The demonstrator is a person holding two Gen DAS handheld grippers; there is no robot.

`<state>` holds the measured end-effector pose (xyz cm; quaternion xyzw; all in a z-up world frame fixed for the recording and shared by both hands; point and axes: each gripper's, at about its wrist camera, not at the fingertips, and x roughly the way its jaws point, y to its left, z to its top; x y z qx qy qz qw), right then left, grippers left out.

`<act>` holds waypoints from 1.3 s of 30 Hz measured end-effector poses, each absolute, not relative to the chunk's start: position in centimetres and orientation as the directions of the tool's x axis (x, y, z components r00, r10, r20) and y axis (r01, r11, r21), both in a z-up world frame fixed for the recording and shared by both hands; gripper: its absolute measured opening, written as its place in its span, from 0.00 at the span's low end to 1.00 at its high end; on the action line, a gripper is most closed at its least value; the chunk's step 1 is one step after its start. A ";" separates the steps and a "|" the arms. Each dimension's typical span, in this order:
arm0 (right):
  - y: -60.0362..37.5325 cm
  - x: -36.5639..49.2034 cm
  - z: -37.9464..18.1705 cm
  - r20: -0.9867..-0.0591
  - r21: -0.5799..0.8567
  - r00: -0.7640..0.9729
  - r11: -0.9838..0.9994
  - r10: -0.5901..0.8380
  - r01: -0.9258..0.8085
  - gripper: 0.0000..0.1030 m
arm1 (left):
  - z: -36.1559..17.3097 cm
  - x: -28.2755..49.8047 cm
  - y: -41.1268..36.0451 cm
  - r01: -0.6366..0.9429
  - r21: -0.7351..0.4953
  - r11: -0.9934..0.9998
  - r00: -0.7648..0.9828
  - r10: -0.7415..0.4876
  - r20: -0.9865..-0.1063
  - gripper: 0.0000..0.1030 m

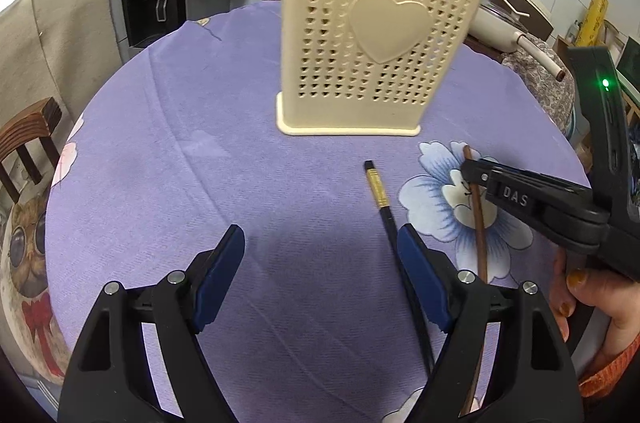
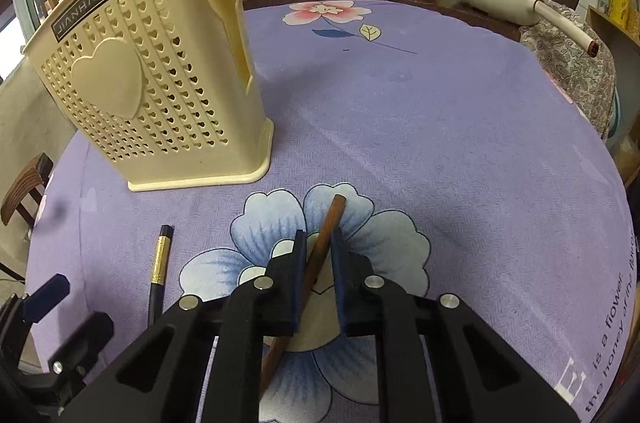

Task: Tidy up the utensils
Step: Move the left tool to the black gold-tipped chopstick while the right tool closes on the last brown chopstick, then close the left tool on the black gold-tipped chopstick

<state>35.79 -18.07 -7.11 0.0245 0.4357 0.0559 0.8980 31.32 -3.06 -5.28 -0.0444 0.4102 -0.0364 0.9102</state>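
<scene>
Round desk under a purple flowered cloth. Cream utensil holder stands upright toward the far side, front pierced with small heart holes around a raised heart; handles of utensils already inside poke above its rim. Two chopsticks lie on the cloth in front of it, near each other but apart. Brown chopstick rests slanted across a printed blue flower; right claw is closed on it, blue pads pressing both sides near its far end, the tip sticking out past the fingers toward the holder and the rest running back under the claw. In the left wrist view the same claw comes in from the right edge, pinched on the stick, with the person's hand and an orange sleeve cuff behind it. Black chopstick with a gold band near its far end lies just left of the brown one. Left claw hangs low over the cloth, jaws wide apart, nothing between the pads; the black stick runs just beside and under its right finger, contact not clear. Off the desk: a pan with a long handle, a woven basket, a water dispenser, a wooden chair.
</scene>
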 end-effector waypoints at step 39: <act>-17.6 35.8 -7.0 -0.785 0.044 0.610 0.992 0.107 -0.118 0.10 | -6.6 37.0 -8.6 0.069 -0.033 0.997 0.596 -0.068 -0.800 0.08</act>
